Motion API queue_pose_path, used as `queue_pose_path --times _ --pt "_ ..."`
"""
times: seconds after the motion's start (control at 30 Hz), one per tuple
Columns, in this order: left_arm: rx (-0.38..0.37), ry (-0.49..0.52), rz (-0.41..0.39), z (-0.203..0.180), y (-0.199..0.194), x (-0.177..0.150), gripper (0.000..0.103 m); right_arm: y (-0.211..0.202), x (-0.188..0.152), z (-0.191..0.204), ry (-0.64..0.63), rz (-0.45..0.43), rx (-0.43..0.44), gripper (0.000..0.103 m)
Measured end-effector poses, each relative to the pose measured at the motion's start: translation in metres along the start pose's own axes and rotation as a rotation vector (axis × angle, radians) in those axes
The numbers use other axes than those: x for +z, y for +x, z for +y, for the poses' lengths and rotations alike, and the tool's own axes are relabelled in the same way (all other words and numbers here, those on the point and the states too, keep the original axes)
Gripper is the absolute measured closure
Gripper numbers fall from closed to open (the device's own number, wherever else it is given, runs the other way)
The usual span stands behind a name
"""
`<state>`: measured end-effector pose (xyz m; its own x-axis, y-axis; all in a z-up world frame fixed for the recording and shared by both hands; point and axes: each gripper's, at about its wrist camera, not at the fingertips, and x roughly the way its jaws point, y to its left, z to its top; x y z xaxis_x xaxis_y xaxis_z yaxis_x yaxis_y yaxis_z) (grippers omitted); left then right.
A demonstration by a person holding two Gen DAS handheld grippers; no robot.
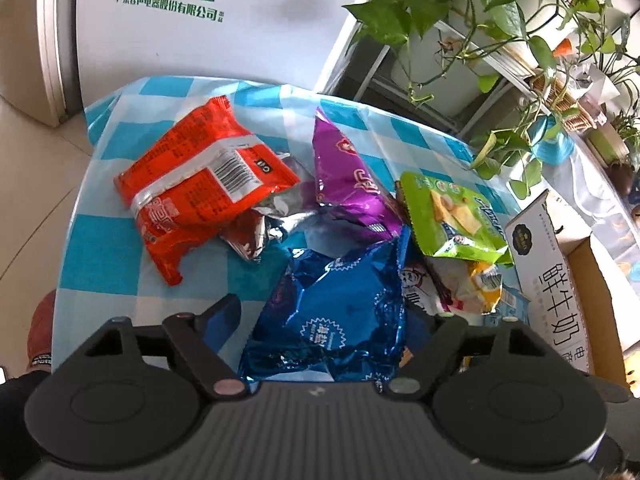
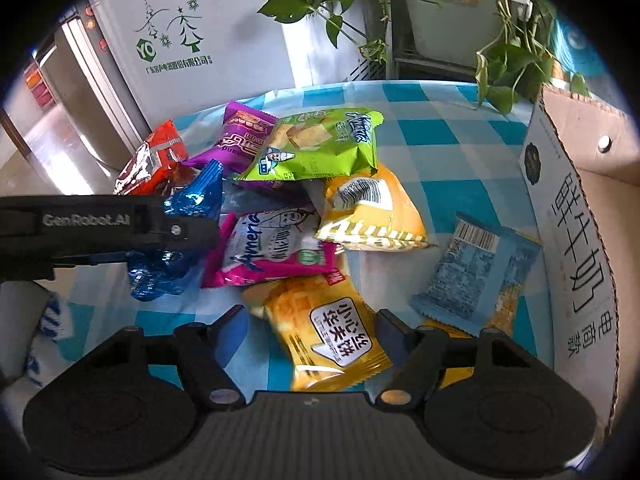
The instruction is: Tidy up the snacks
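Note:
Snack packets lie heaped on a blue-and-white checked tablecloth (image 1: 120, 240). My left gripper (image 1: 328, 312) straddles a blue foil bag (image 1: 336, 308); bare cloth shows between its left finger (image 1: 226, 312) and the bag, so it is open. The bag hides its right finger. My right gripper (image 2: 310, 324) stands open around a yellow waffle packet (image 2: 328, 328), with a gap at its left finger (image 2: 232, 320). Behind these lie an orange-red packet (image 1: 200, 184), a purple one (image 1: 348, 184), a green one (image 2: 316, 148), a pink-and-white one (image 2: 276, 248) and a light blue one (image 2: 476, 276).
An open cardboard box (image 2: 576, 216) with a white printed flap stands at the table's right edge. A white appliance (image 1: 200, 40) and potted vines on a rack (image 1: 500, 20) are beyond the far edge. The left gripper (image 2: 188, 232) reaches in from the left of the right wrist view.

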<state>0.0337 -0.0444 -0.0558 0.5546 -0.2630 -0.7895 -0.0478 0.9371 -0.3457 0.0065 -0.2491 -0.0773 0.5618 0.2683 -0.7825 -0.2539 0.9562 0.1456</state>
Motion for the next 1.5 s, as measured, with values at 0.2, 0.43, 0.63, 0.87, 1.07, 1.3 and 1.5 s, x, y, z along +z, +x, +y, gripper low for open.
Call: queue_pose_path --times 0.2,0.43,0.63,0.87,1.07,1.3,1.5 --pt "-0.003 -0.003 -0.01 0.0 0.002 0.002 0.014 -0.004 0.001 0.003 -0.033 -0.029 -0.017 0.027" --pt "0.043 0.025 -0.002 -0.005 0.014 -0.004 0.009 0.007 0.004 0.004 -0.054 -0.024 0.004 0.017" --pt "0.056 0.052 -0.007 -0.005 0.007 -0.007 0.02 0.011 0.0 0.014 -0.13 -0.011 -0.023 0.022" --pt "0.094 0.095 -0.006 0.005 -0.012 -0.015 0.027 -0.002 -0.008 0.016 -0.099 0.019 0.051 0.031" --pt "0.092 0.133 0.036 0.015 -0.031 -0.031 0.027 -0.018 -0.024 0.021 -0.037 0.101 0.138 0.026" --pt "0.048 0.201 0.006 0.018 -0.055 -0.042 0.016 -0.042 -0.044 0.021 -0.048 0.073 0.145 0.018" --pt "-0.006 0.221 -0.034 0.018 -0.059 -0.038 0.016 -0.03 -0.037 0.021 -0.187 0.037 0.098 0.018"
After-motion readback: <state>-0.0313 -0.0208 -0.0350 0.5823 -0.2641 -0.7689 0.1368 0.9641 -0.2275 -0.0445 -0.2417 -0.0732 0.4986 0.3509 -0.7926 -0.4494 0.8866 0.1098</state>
